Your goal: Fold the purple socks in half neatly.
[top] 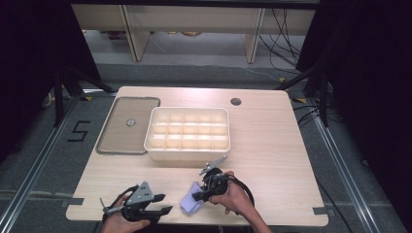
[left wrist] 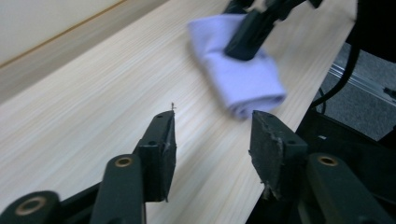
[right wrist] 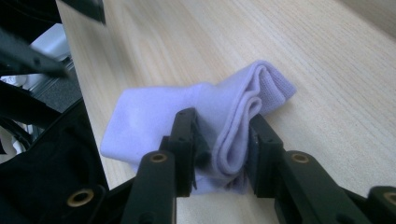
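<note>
Right gripper (right wrist: 219,140): we see its jaws clenched on the folded lilac sock (right wrist: 205,116), which lies at the table's (top: 272,145) near edge.
Left gripper (left wrist: 212,140): jaws released, empty, just beside the sock.
Progress: we judge it early; the compartment tray (top: 187,131) looks empty and its lid (top: 124,125) lies alongside.
View difference: the right gripper view shows the pinched folds; the high view shows tray and lid.
</note>
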Tool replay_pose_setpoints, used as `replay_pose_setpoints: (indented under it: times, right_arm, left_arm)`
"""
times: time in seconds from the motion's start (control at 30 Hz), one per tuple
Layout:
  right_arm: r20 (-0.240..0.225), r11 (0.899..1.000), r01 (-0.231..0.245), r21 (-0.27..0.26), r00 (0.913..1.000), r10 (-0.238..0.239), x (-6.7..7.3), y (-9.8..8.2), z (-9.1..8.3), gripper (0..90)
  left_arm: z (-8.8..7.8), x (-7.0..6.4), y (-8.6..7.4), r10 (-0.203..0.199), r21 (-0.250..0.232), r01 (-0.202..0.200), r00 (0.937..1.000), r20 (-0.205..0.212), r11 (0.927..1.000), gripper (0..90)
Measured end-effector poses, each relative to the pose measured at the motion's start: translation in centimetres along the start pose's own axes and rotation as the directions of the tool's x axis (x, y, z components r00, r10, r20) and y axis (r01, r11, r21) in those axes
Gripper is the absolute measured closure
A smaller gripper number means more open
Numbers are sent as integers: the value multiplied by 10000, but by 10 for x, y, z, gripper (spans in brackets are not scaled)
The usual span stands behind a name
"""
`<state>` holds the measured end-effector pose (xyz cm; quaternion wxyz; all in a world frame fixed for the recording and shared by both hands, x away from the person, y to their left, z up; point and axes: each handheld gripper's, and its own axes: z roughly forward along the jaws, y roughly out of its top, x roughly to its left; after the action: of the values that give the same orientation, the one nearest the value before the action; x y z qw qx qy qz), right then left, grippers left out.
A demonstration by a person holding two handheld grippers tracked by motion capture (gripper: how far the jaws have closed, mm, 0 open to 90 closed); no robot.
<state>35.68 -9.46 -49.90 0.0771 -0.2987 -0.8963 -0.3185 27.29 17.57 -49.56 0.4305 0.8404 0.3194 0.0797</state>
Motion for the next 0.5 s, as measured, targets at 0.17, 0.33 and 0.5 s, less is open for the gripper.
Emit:
replay_pose_setpoints:
  times: [0.17,0.33,0.5]
  right_arm:
    - [147,9998,194,-81,9997,-192,2,0,0,706]
    - [362,9995,302,-43,9989,-300,7,0,-2,720]
    - [642,9980,623,-72,9960,-617,14,1,-4,725]
  left_arm:
    - [-16,10,-13,-387,-72,384,9987,-335,9992,473]
    - [-17,13,-15,-400,111,407,9975,-590,9991,439]
    - [-12,13,-16,-517,155,531,9955,-792,9985,400]
